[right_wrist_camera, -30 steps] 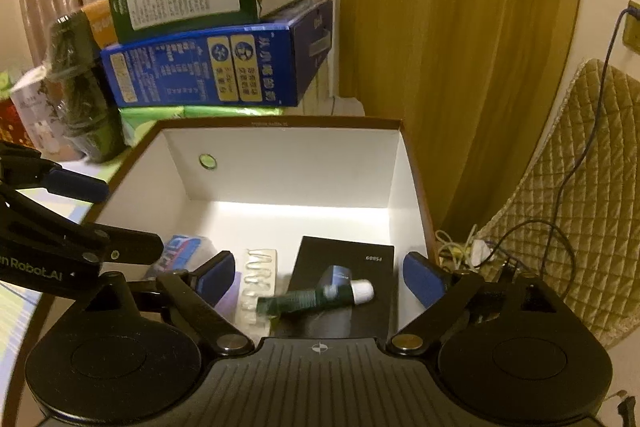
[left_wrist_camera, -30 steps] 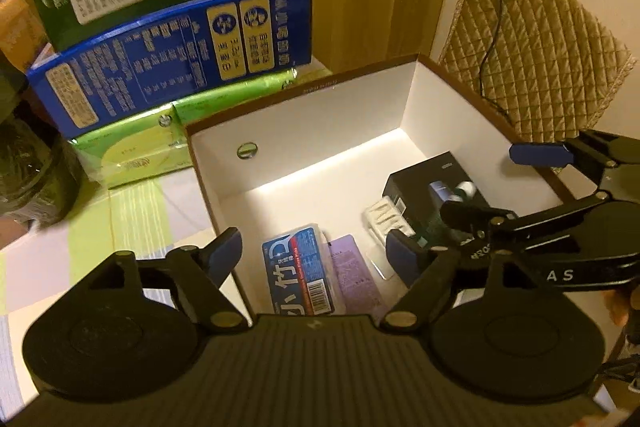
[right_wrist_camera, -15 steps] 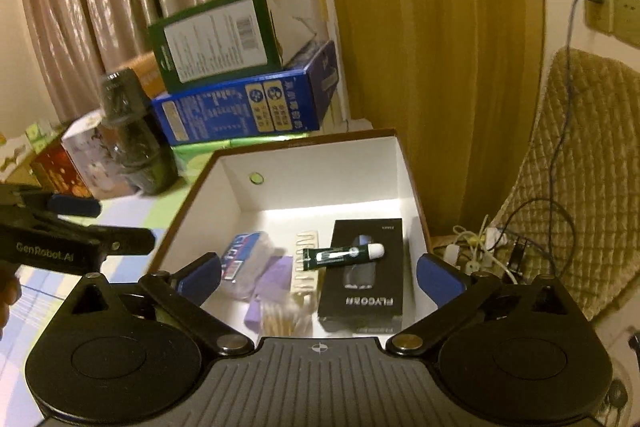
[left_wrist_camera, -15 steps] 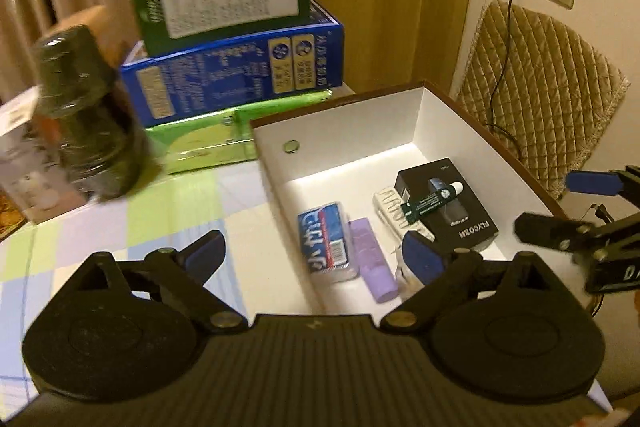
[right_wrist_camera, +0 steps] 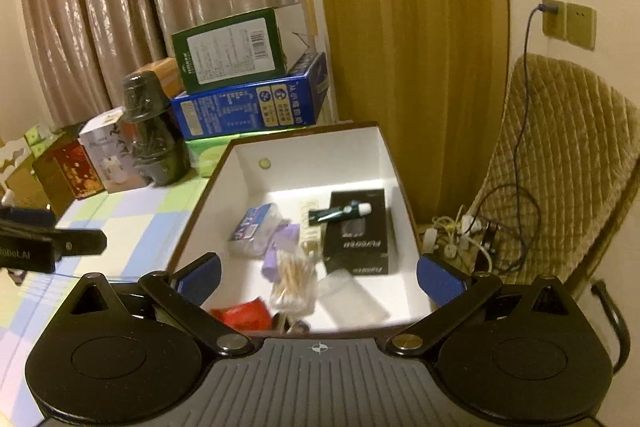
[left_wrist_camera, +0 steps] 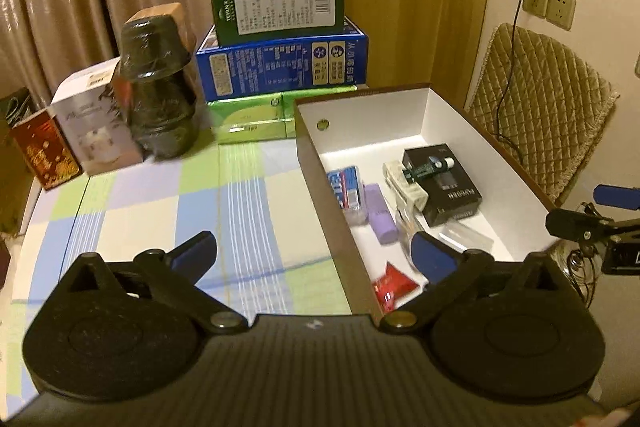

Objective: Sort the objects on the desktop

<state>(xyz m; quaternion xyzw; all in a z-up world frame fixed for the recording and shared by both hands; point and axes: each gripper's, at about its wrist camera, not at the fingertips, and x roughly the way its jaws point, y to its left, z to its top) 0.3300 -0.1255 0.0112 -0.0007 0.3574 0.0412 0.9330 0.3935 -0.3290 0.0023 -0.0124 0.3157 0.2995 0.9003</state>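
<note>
While both grippers, left (left_wrist_camera: 314,251) and right (right_wrist_camera: 318,273), hang spread and empty, the left's jaws opening, small items sit inside the white box (right_wrist_camera: 316,151); sorting seems finished, the next move likely checking the tablecloth (left_wrist_camera: 160,195) for leftovers.

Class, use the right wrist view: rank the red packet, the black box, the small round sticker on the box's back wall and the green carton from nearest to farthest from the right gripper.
1. Red packet: near corner of the open box, just left of the right gripper.
2. Black box: mid-floor, right side.
3. Round sticker: back wall, left.
4. Green carton: behind, atop the stack.
</note>
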